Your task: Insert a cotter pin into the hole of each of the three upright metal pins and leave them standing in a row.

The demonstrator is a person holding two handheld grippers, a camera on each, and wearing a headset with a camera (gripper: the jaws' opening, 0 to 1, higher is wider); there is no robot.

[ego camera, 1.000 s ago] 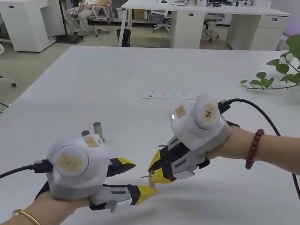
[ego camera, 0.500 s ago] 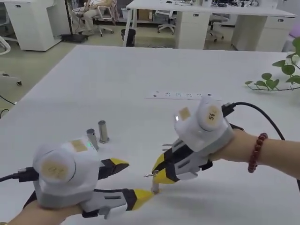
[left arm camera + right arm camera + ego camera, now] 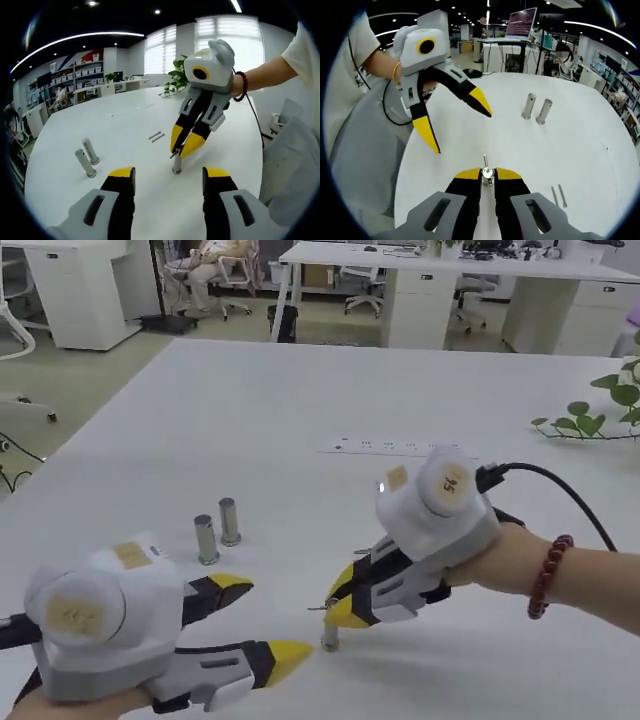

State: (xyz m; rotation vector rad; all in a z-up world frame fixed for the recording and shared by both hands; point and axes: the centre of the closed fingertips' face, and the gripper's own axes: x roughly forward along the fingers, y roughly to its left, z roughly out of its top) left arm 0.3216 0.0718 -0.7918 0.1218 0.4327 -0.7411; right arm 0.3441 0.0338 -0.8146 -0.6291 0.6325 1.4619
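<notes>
The left gripper (image 3: 265,618), lower left, and the right gripper (image 3: 336,608), centre, had white-grey bodies and black jaws tipped yellow. The three short metal cylinders (image 3: 205,538) and the thin silver cotter pin (image 3: 485,161) were silver-grey on the plain white tabletop (image 3: 300,410). The beaded bracelet (image 3: 545,575), at right, was dark red.

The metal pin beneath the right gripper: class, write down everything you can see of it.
The metal pin is a short, silvery-grey cylinder, steel by its look, standing upright on the white table, apart from the two other pins. The right gripper holds a thin cotter pin crosswise at its top; whether it is through the hole cannot be told. The open left gripper is beside it, not touching.
</notes>
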